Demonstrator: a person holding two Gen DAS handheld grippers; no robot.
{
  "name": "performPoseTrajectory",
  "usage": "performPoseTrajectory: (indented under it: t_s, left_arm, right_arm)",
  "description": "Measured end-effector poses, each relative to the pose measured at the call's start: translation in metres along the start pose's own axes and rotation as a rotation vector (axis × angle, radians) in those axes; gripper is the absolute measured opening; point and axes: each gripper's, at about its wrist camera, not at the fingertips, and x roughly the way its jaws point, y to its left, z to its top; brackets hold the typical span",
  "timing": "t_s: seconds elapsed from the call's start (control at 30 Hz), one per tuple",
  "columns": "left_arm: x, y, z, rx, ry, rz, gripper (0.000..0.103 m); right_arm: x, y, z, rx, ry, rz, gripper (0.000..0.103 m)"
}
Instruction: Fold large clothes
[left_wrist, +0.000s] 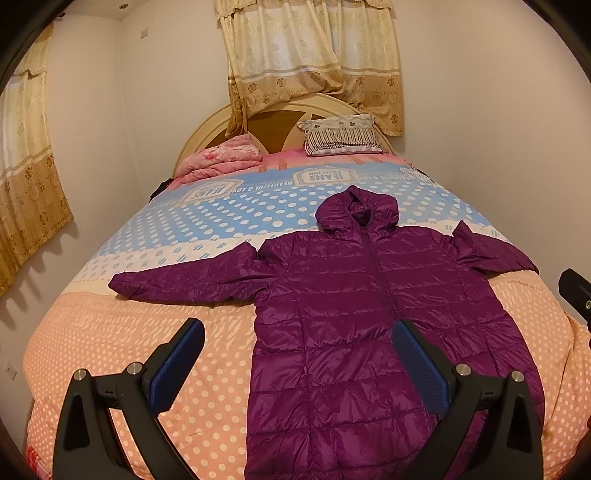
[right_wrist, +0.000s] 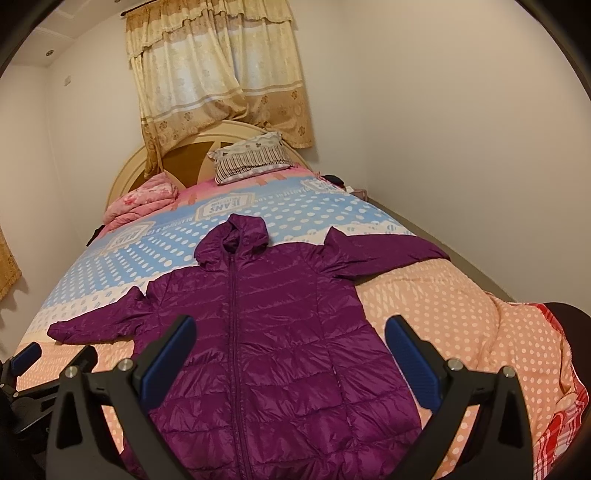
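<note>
A purple quilted hooded jacket (left_wrist: 354, 314) lies flat, zipped, front up on the bed, hood toward the headboard, both sleeves spread out sideways. It also shows in the right wrist view (right_wrist: 269, 332). My left gripper (left_wrist: 299, 334) is open and empty above the jacket's lower left side. My right gripper (right_wrist: 290, 328) is open and empty above the jacket's lower middle. The left gripper also appears at the left edge of the right wrist view (right_wrist: 26, 354).
The bed (left_wrist: 110, 332) has a peach, white and blue dotted cover. A striped pillow (left_wrist: 341, 136) and a folded pink blanket (left_wrist: 225, 157) lie by the headboard. Curtains (left_wrist: 314, 62) hang behind. Walls stand close on both sides.
</note>
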Motion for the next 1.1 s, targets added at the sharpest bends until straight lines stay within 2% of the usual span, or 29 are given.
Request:
performPoseTrajectory:
  t_s: [1.1]
  left_arm:
    - [-0.010,0.006,0.000,-0.023,-0.005,-0.020,0.102]
  right_arm:
    - [-0.005,0.000,0.003,-0.002,-0.002,-0.001,0.103]
